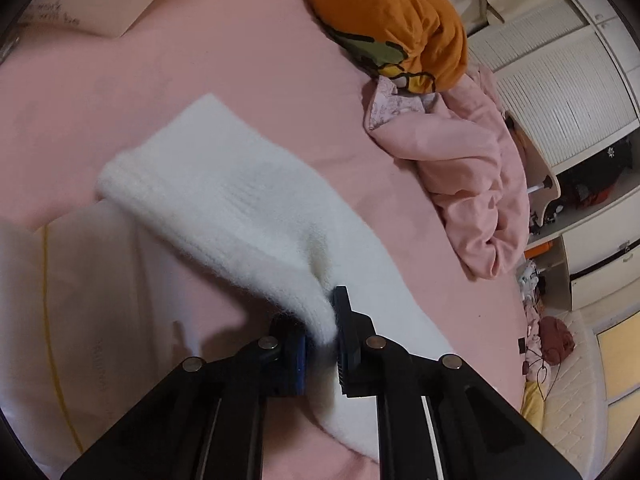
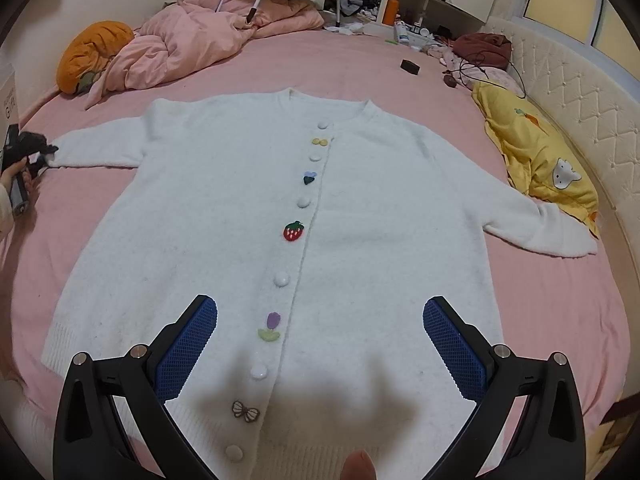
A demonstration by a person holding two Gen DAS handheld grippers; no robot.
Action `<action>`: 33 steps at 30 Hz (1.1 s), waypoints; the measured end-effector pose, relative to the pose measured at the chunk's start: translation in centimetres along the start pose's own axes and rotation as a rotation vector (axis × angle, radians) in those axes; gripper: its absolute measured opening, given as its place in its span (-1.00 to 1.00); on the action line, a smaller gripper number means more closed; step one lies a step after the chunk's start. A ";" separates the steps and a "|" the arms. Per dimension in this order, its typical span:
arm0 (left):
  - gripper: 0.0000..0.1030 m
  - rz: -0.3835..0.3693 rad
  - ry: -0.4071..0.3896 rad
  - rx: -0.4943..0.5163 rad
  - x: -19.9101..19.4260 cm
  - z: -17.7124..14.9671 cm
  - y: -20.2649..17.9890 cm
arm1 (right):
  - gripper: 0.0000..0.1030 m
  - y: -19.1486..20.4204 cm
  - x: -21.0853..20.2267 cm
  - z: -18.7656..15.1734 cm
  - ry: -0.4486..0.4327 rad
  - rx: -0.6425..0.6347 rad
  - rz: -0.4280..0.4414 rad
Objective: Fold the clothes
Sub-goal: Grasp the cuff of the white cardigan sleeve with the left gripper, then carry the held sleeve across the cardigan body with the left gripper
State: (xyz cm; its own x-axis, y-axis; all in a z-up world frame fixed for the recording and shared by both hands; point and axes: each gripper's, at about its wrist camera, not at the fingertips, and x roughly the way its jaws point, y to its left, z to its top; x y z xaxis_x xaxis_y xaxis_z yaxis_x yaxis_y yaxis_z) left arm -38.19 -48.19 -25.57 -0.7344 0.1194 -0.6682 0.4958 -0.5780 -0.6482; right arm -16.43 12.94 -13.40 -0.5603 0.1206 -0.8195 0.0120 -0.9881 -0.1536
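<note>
white fuzzy cardigan (image 2: 248,216) lies flat, front up, on the pink bed (image 2: 360,64), sleeves spread left and right. left gripper (image 1: 320,344) is clamped on the left sleeve's cuff (image 1: 316,312), lifting it; right gripper (image 2: 320,344) hangs wide apart over the near hem, holding nothing. i'd carry the sleeve across toward the button line, keeping it taut and level so the shoulder creases straight. only the right view shows the whole garment and its buttons; only the left shows the pinch itself and the sleeve's raised drape.
</note>
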 end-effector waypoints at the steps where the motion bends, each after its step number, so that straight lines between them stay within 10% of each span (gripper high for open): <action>1: -0.79 0.003 -0.017 0.012 -0.3 -0.1 -0.1 | 1.00 -0.1 0.0 0.0 0.000 0.002 -0.001; 16: -0.80 -0.012 -0.191 0.343 -5.6 -3.8 -12.2 | 1.00 -1.6 -1.2 -0.6 -0.034 0.044 0.023; 33: -0.80 -0.153 -0.128 0.921 -3.3 -27.9 -37.8 | 1.00 -12.6 -2.3 -4.3 -0.070 0.261 -0.024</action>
State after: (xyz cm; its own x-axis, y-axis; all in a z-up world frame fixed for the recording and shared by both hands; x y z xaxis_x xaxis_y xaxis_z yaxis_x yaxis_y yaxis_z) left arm -41.52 -4.24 -9.05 -0.8339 0.1886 -0.5187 -0.1316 -0.9806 -0.1451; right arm -11.74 25.49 -12.00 -0.6134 0.1468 -0.7760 -0.2113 -0.9773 -0.0178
